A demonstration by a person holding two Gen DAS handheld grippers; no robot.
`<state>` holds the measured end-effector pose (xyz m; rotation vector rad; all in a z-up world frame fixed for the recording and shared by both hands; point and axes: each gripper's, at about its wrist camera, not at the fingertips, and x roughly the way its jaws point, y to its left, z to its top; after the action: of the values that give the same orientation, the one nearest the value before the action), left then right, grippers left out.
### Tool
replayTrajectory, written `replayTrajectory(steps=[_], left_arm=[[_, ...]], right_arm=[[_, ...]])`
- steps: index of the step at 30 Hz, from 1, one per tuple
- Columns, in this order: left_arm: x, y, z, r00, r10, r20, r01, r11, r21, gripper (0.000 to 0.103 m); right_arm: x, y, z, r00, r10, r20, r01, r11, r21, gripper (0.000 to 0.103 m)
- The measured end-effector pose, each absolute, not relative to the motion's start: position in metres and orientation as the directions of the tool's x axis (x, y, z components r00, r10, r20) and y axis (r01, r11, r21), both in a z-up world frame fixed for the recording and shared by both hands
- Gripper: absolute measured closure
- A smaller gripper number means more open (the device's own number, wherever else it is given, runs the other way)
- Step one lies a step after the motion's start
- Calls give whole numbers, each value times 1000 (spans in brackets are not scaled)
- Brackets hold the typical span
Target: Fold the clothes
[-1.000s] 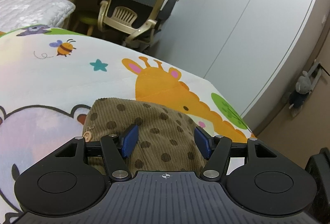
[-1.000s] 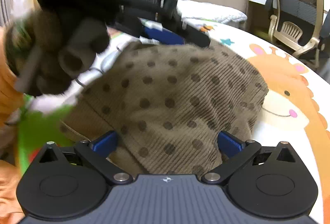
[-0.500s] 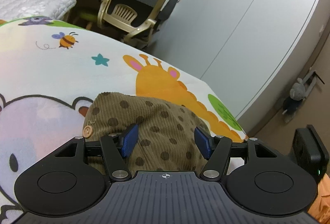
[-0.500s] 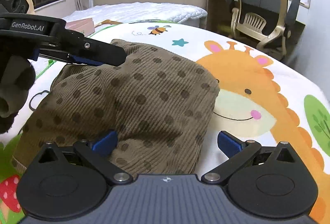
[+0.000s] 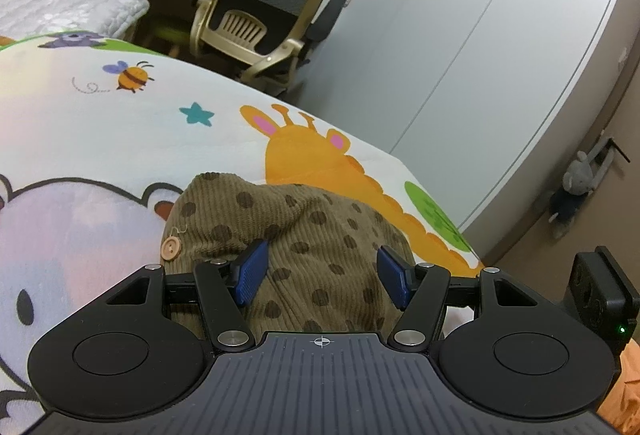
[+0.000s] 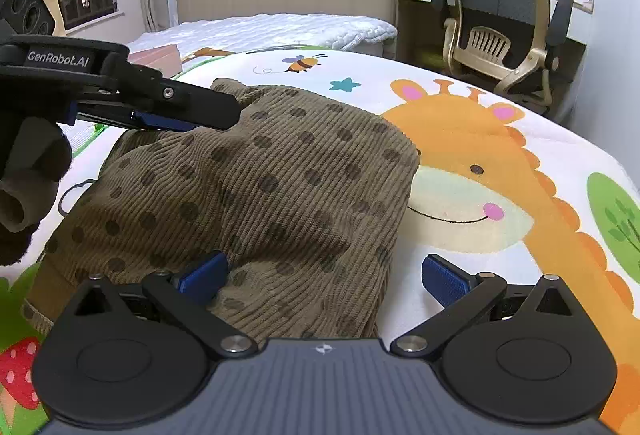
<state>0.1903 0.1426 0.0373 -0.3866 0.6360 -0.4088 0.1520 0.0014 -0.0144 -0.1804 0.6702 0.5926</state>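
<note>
A brown corduroy garment with dark dots [image 6: 280, 191] lies bunched on a cartoon-print sheet [image 6: 460, 139]. It also shows in the left wrist view [image 5: 316, 235], with a tan button [image 5: 170, 247] at its left edge. My left gripper [image 5: 322, 275] is open, its blue pads on either side of a raised fold. In the right wrist view the left gripper [image 6: 192, 115] rests on the garment's far edge. My right gripper [image 6: 324, 277] is open over the garment's near right edge, holding nothing.
The sheet has a giraffe [image 6: 480, 175], a bee [image 6: 302, 63] and a star [image 6: 346, 85]. An office chair [image 6: 504, 19] stands beyond the table edge. A bed with a white quilt [image 6: 280, 31] is behind. Orange cloth [image 5: 624, 387] lies at right.
The left gripper has drawn back slightly along the garment and stays open. The right gripper has moved back and right, so more bare sheet shows. The garment lies flatter.
</note>
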Motion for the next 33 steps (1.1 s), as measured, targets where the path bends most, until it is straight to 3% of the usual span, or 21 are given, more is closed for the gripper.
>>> replayTrajectory(steps=[13, 18, 23, 28, 33], left_arm=[[189, 140, 39, 738, -464, -490, 222, 853, -473, 34], [184, 131, 61, 743, -435, -508, 224, 878, -424, 20], [178, 123, 91, 761, -490, -425, 311, 850, -424, 11], [206, 124, 62, 707, -474, -525, 210, 849, -484, 11], [211, 127, 48, 703, -486, -519, 203, 837, -509, 11]], right_arm=[[139, 5, -17, 670, 431, -604, -552, 834, -17, 0], [142, 2, -18, 664, 440, -605, -551, 834, 3, 0], [144, 1, -19, 652, 451, -609, -551, 834, 28, 0], [140, 4, -20, 662, 444, -604, -547, 837, 15, 0], [141, 7, -20, 661, 440, -608, -545, 838, 14, 0]])
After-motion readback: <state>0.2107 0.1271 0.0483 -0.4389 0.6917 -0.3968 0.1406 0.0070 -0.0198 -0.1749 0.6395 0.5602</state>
